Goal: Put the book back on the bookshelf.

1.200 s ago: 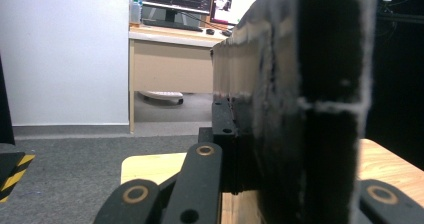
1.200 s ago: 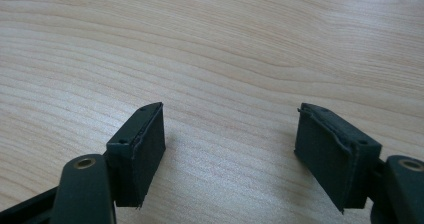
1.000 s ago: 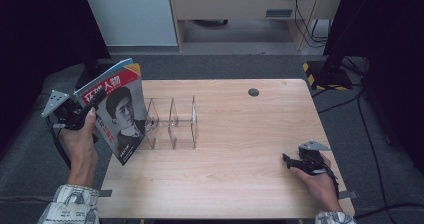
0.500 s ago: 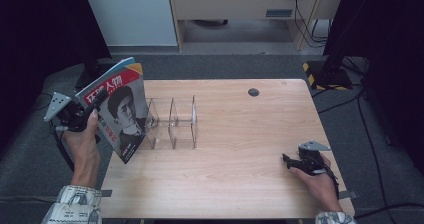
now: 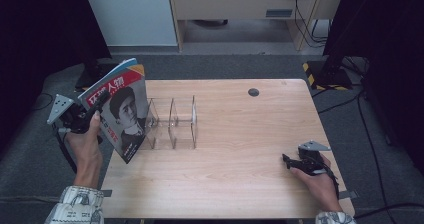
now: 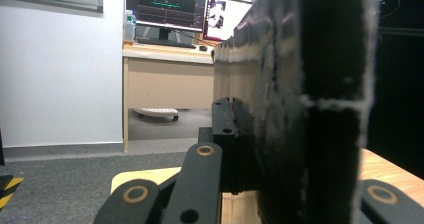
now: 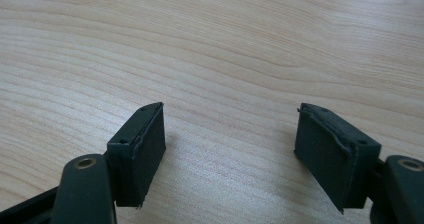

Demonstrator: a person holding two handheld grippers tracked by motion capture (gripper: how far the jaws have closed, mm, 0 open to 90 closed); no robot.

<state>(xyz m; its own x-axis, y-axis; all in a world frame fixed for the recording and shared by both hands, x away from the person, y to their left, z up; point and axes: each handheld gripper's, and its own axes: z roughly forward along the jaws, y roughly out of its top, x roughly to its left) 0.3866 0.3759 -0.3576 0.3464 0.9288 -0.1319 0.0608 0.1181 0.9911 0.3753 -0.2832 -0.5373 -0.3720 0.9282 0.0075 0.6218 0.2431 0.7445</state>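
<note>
A light wooden worktop (image 5: 240,134) stands on grey carpet, with a beige desk and monitors beyond it in the left gripper view.

The left hand-held gripper (image 5: 92,115) is raised at the worktop's left edge, its jaws pinched on a magazine (image 5: 120,109) — the left gripper view shows one jaw pressed flat against the magazine's dark face (image 6: 305,114). The magazine stands upright and tilted, its lower corner near the worktop, just beside the left end of a clear divider rack (image 5: 172,123).

The right hand-held gripper (image 5: 287,160) rests low at the worktop's right front — its jaws are spread apart over bare wood, holding nothing.

A small dark disc (image 5: 253,92) lies near the far edge.
</note>
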